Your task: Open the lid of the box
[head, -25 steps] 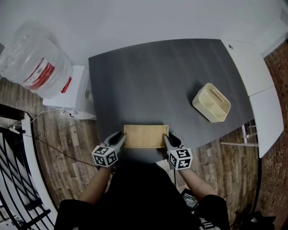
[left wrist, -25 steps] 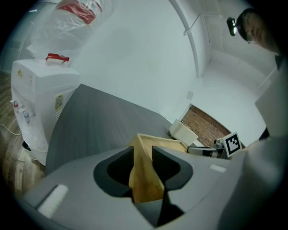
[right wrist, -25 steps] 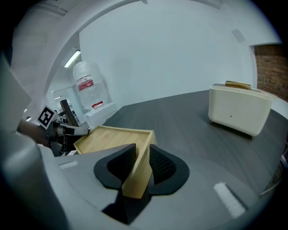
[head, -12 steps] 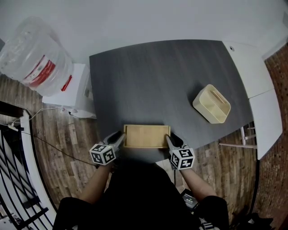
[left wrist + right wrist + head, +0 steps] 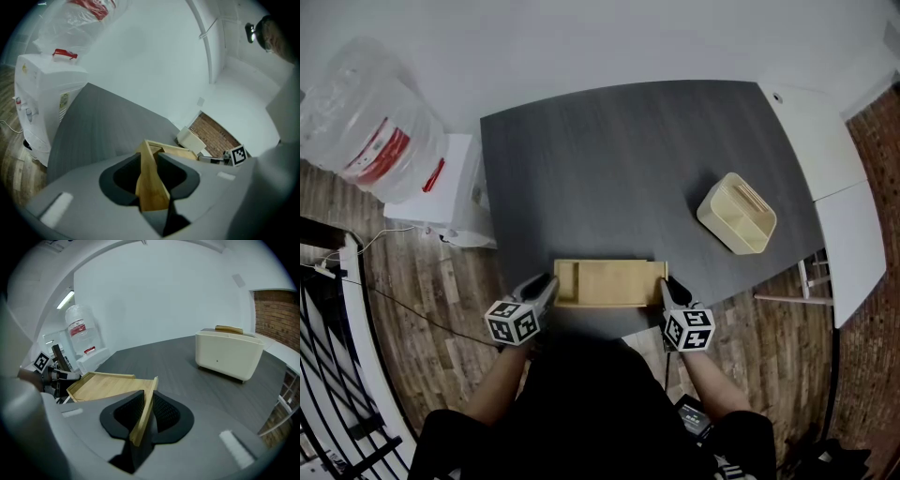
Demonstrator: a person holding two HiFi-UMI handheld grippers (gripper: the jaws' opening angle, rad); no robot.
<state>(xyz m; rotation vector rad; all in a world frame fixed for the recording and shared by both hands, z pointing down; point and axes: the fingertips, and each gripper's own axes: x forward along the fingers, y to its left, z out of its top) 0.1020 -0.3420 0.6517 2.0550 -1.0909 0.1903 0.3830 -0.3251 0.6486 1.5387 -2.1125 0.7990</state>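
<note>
A flat wooden box (image 5: 581,298) lies at the near edge of the dark table (image 5: 609,159). Its lid (image 5: 623,280) sits shifted to the right, baring a narrow slot of the inside (image 5: 566,277) at the left end. My left gripper (image 5: 548,285) has just been closing and grips the box's left end wall (image 5: 151,185) between its jaws. My right gripper (image 5: 672,290) has also just been closing, and the thin right edge of the lid (image 5: 140,420) is pinched between its jaws. The rest of the lid (image 5: 105,386) stretches away to the left.
A cream caddy (image 5: 737,213) with a wooden handle stands on the table's right side, also ahead of the right gripper as the caddy (image 5: 228,354). A water dispenser (image 5: 380,122) stands left of the table. A white desk (image 5: 825,159) adjoins the right.
The right gripper has moved right with the lid, which now overhangs the box's right end and leaves a slot open at the left. The left gripper has kept still on the box.
</note>
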